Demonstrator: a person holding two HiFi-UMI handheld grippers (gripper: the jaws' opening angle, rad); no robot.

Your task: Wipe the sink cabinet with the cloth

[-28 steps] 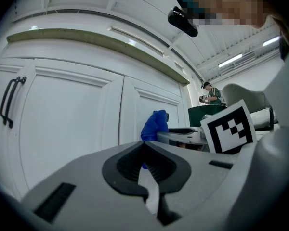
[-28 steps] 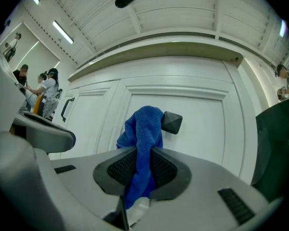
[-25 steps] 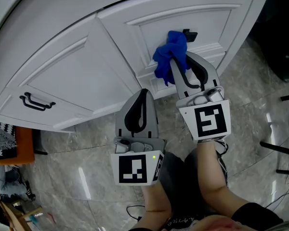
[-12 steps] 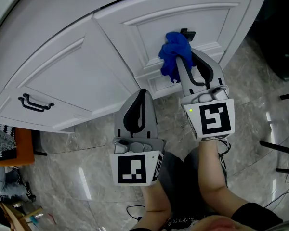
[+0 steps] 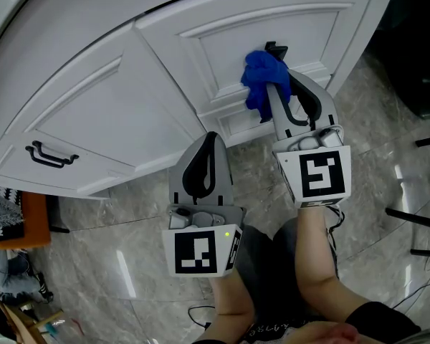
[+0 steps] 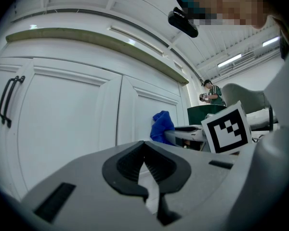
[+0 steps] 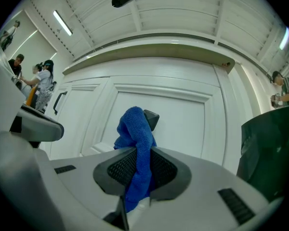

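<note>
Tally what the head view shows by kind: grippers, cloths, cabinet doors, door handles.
Grippers: 2, left gripper and right gripper
Blue cloth: 1
Cabinet doors: 2, left door and right door
Handles: 2, left handle and right handle
Total: 7

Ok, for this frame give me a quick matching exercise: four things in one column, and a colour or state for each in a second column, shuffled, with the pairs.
Things:
1. cloth
2. left gripper
3. right gripper
4. door handle

States:
A. jaws together, nothing between them
B. black, on the sink cabinet at the head view's left
C. blue, bunched up
D. jaws closed on the cloth

Pairs: 1-C, 2-A, 3-D, 4-B
</note>
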